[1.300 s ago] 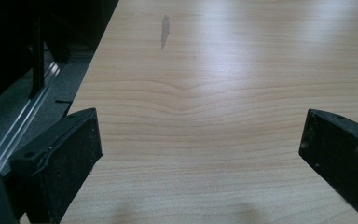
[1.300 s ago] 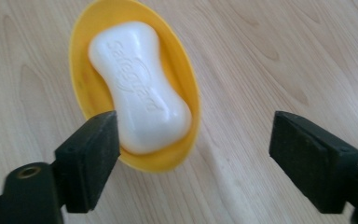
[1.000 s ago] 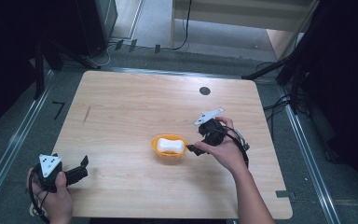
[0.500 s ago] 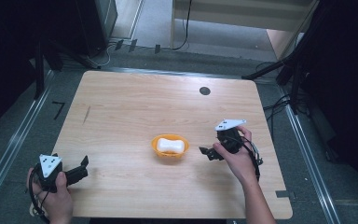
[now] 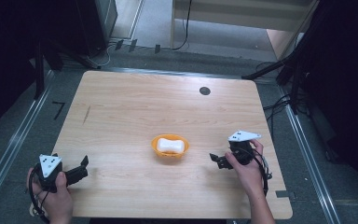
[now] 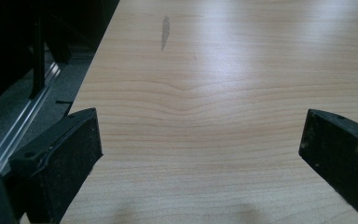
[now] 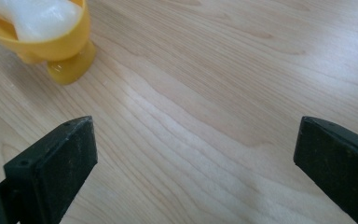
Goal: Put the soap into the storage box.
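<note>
Sitting mid-table, orange bowl cradling a white block, left tongs and right tongs both released.

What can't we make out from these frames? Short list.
- White object in the orange bowl: too small in the high view to identify; in the right gripper view the top edge cuts it off.
- Bowl's far side: outside the frame in the right gripper view.
- Dark round spot on the table: too small in the high view to tell hole from cap.
- Left gripper: the hand covers its body in the high view.
</note>
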